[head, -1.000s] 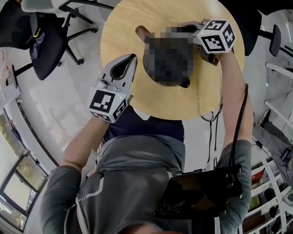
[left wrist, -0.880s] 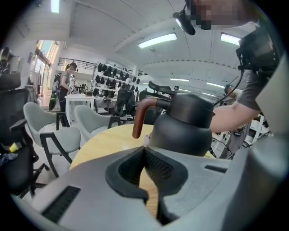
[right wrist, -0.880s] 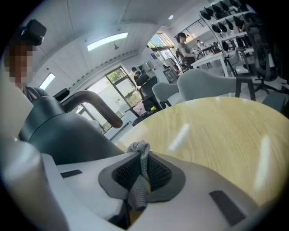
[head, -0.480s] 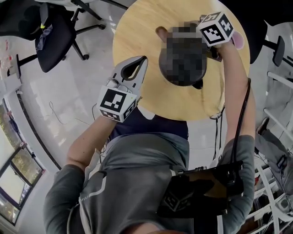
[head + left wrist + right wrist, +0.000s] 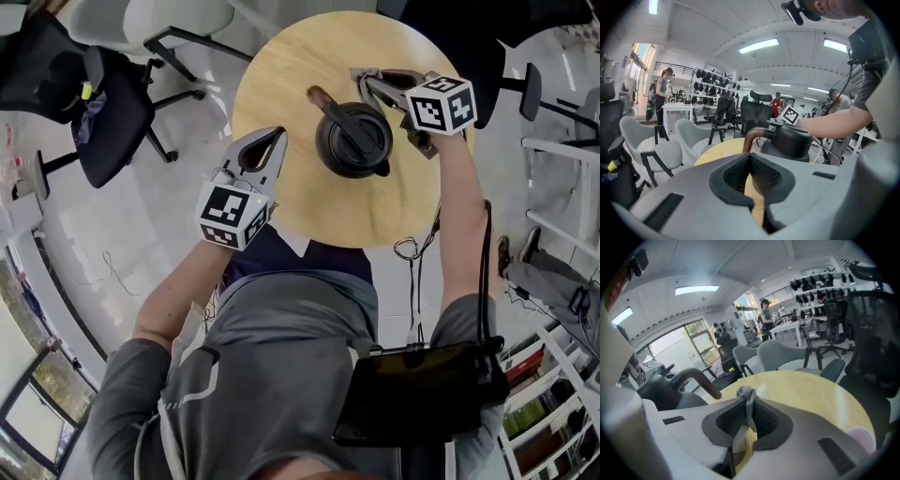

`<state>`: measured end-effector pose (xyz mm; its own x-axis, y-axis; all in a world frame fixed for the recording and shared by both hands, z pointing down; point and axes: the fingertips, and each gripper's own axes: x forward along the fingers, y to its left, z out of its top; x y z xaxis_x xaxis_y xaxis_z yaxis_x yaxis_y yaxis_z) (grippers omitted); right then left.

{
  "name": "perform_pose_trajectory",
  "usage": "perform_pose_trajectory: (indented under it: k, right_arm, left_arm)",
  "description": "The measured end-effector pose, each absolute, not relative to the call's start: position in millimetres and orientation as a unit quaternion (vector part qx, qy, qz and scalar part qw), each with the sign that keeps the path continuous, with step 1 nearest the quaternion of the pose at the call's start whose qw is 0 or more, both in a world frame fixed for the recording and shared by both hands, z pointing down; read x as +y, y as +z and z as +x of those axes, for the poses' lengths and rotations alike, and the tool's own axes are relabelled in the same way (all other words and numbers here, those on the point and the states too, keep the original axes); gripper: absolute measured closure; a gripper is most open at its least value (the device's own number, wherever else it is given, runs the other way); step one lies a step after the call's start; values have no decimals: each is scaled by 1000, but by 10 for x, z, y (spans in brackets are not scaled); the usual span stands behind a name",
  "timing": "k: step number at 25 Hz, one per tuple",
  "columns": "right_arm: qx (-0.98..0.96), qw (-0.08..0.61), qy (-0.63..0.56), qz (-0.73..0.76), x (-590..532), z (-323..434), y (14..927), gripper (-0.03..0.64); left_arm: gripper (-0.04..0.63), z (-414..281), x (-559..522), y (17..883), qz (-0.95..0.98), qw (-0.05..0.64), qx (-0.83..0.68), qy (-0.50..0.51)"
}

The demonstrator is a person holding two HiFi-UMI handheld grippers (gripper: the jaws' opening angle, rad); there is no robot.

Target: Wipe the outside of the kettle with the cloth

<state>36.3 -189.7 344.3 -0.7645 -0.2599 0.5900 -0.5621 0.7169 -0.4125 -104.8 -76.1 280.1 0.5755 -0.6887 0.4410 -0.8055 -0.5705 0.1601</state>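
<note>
Currently, the kettle (image 5: 353,141) is seen standing upright on the round wooden worktop (image 5: 281,75), roughly at its middle, with its brown handle (image 5: 322,97) pointed toward the far left. The right hand-held gripper (image 5: 361,77) is held at the kettle's far-right side, tips just beside the body; contact cannot be confirmed from the head view. Its jaws are clamped on a twisted bit of grey cloth (image 5: 748,401), which is pinched between the pads and sticks up a little above them. In the right gripper view the kettle is placed to the left of the jaws, not between them. The left hand-held gripper (image 5: 274,141) is held over the near-left edge of the worktop, apart from the kettle, jaws pressed together with nothing between them; bare worktop is visible through the gap below the pads in the left gripper view. Its tips are aimed toward the kettle. A black office chair (image 5: 103,94) and a pale grey chair (image 5: 178,19) are placed on the floor beyond the worktop's left side
</note>
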Motion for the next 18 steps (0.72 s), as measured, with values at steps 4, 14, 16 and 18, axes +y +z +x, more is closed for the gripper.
perform_pose_trajectory:
  k: [4, 14, 16, 18]
  right_arm:
    - [-876, 187, 315, 315, -1848, 613, 2979, 565]
    - [-828, 76, 258, 493, -1349, 1193, 1691, 565]
    - [-819, 49, 237, 520, -1198, 1256, 1413, 565]
    - [-811, 26, 216, 543, -1061, 1282, 1144, 565]
  left_arm:
    - [588, -1102, -890, 2506, 882, 159, -410, 168]
    - [588, -888, -1261, 1625, 937, 109, -309, 117]
    - [588, -853, -1253, 1446, 946, 103, -288, 108]
    - [588, -835, -1251, 1254, 954, 91, -268, 100]
